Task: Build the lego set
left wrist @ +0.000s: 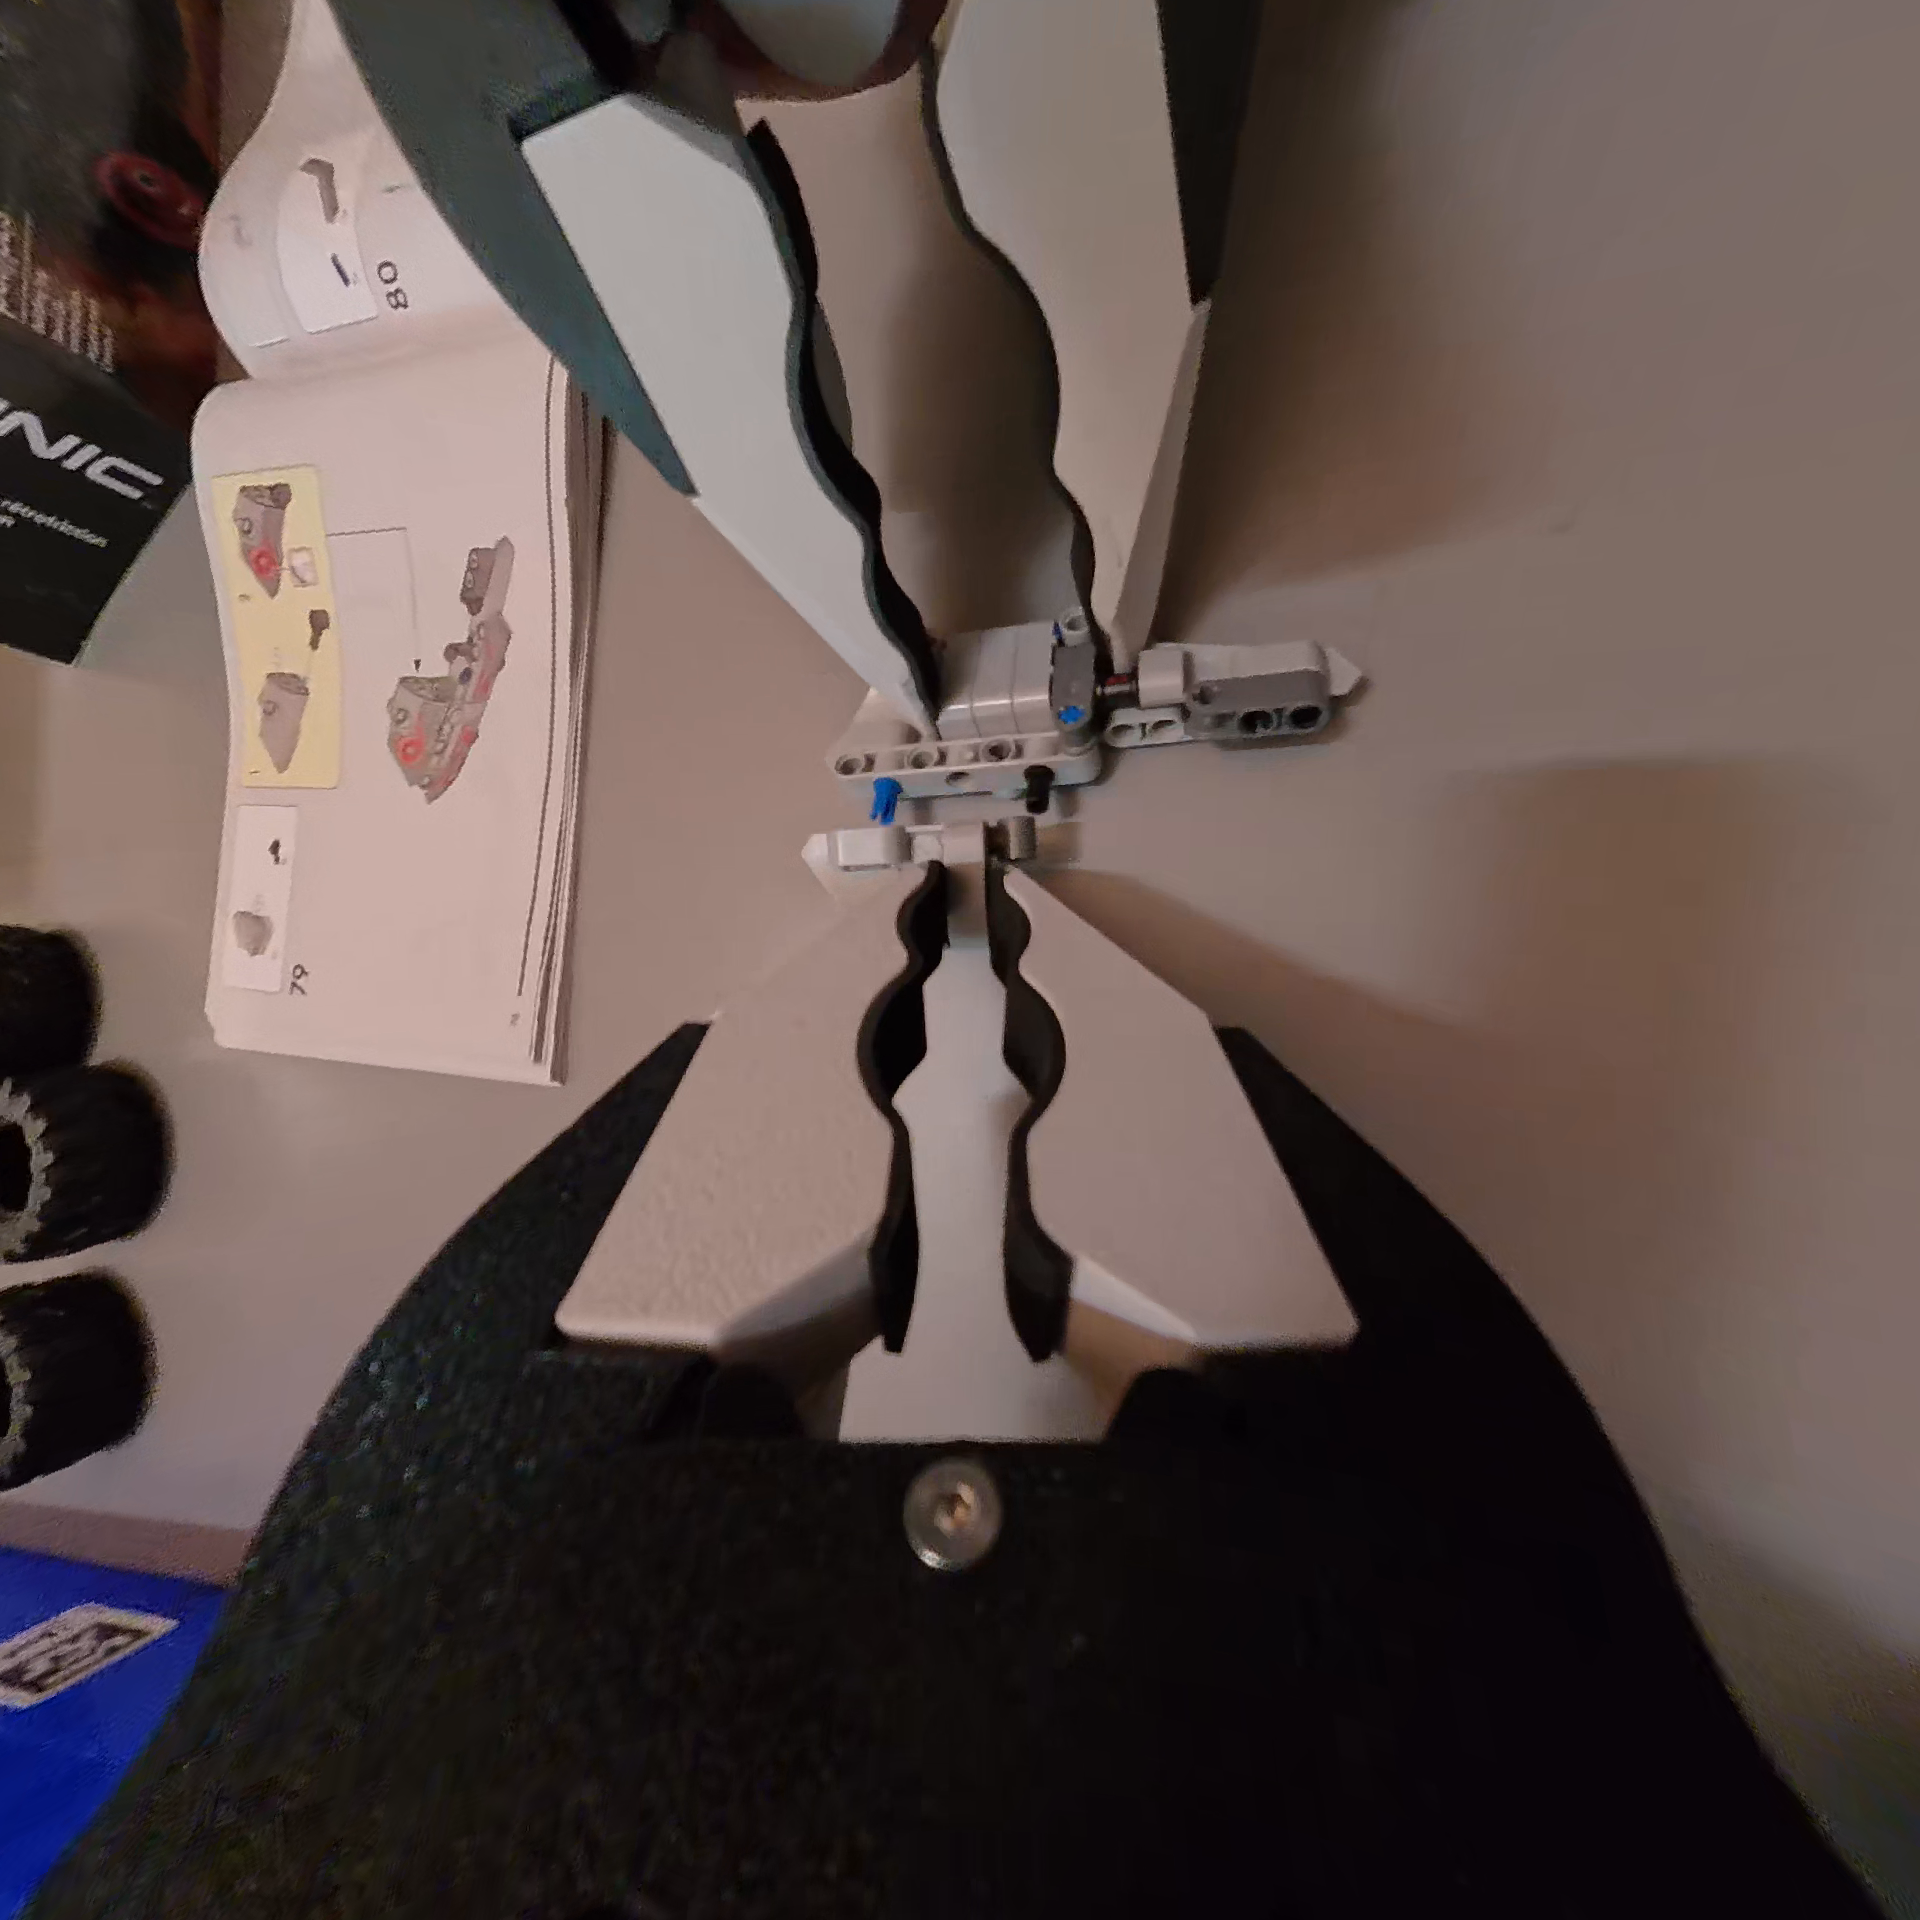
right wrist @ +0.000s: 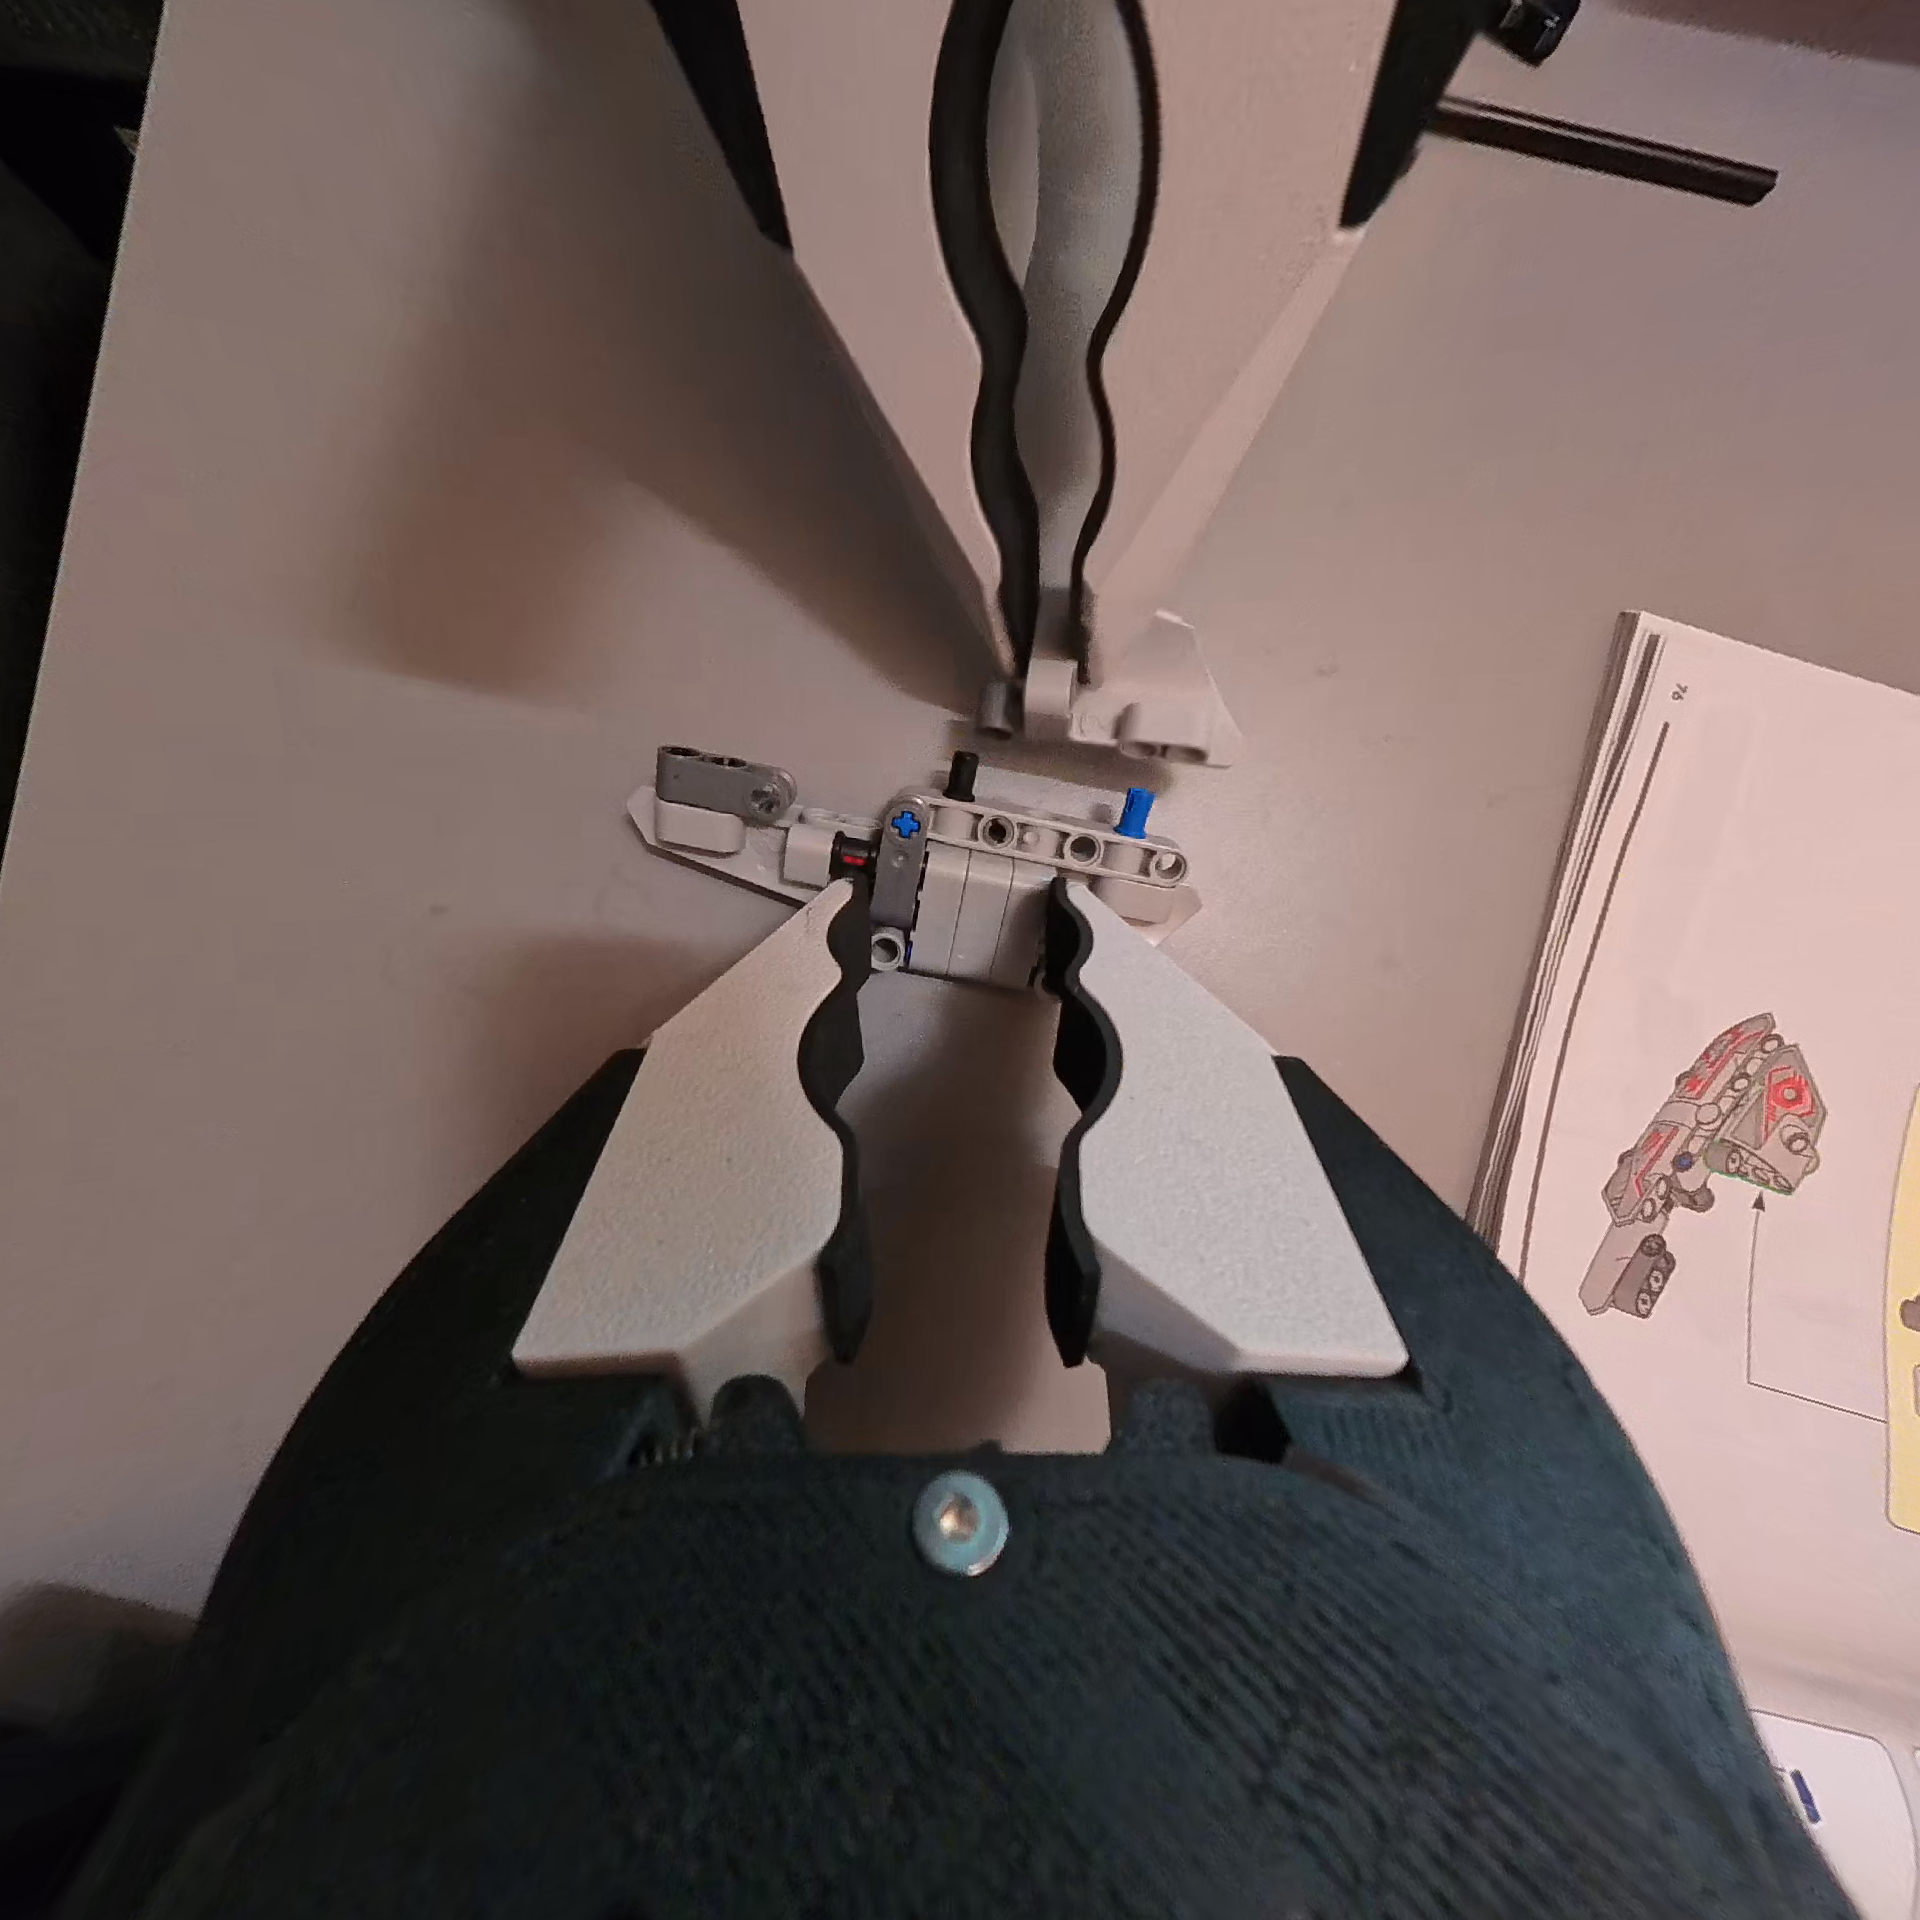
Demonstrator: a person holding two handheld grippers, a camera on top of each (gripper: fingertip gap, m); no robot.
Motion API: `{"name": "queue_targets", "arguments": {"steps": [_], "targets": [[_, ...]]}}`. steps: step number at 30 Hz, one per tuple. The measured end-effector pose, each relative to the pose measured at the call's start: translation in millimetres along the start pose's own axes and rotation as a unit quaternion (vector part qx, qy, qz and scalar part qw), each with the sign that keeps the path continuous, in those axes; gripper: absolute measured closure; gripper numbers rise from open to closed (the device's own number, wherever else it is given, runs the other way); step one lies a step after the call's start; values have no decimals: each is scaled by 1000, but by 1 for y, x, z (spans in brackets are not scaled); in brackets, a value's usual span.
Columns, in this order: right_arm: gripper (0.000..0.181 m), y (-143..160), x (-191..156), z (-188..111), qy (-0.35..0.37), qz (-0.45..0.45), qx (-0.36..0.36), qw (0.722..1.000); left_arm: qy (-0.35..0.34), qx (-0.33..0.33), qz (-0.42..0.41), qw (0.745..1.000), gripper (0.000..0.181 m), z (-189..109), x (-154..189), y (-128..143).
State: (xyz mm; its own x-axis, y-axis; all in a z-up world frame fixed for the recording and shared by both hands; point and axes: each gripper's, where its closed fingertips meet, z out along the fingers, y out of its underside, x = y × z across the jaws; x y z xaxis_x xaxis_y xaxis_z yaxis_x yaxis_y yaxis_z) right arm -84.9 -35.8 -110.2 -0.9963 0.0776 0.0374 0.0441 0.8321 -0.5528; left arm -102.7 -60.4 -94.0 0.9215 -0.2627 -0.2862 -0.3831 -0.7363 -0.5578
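A grey lego assembly [left wrist: 977, 727] is a holed beam on a block, with a side arm of dark grey connectors [left wrist: 1247, 696]. A blue pin [left wrist: 884, 798] and a black pin [left wrist: 1036, 787] stick out of the beam. My right gripper [right wrist: 951, 904] is shut on the assembly's block [right wrist: 966, 914]; it enters the left wrist view from the top [left wrist: 1023, 665]. My left gripper [left wrist: 966, 868] is shut on a small light grey lego piece [left wrist: 894, 844] and holds it just in front of the two pins, a narrow gap apart. The piece also shows in the right wrist view [right wrist: 1132, 717].
An open instruction booklet [left wrist: 395, 727] lies on the pale table [left wrist: 1558, 1039] to the left; it also shows in the right wrist view [right wrist: 1714, 1039]. Black tyres [left wrist: 62, 1153], a dark box [left wrist: 62, 468] and a blue sheet with a printed code [left wrist: 83, 1662] sit along the left edge. One gripper's finger ends stand about 4 centimetres off the other's.
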Motion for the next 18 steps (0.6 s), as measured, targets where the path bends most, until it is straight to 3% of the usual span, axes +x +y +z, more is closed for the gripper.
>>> {"name": "queue_targets", "arguments": {"steps": [4, 14, 18], "targets": [[149, -1, 0, 0, 2, -3, -1, 1000, 9, -43, 30, 999, 177, 4, 3, 5], [149, 0, 0, 0, 5, 7, 4, 1000, -4, -70, 24, 997, 177, 5, 2, -2], [149, -1, 0, 0, 5, 7, 7, 1000, -34, -95, 82, 991, 177, 5, 1, -3]]}}
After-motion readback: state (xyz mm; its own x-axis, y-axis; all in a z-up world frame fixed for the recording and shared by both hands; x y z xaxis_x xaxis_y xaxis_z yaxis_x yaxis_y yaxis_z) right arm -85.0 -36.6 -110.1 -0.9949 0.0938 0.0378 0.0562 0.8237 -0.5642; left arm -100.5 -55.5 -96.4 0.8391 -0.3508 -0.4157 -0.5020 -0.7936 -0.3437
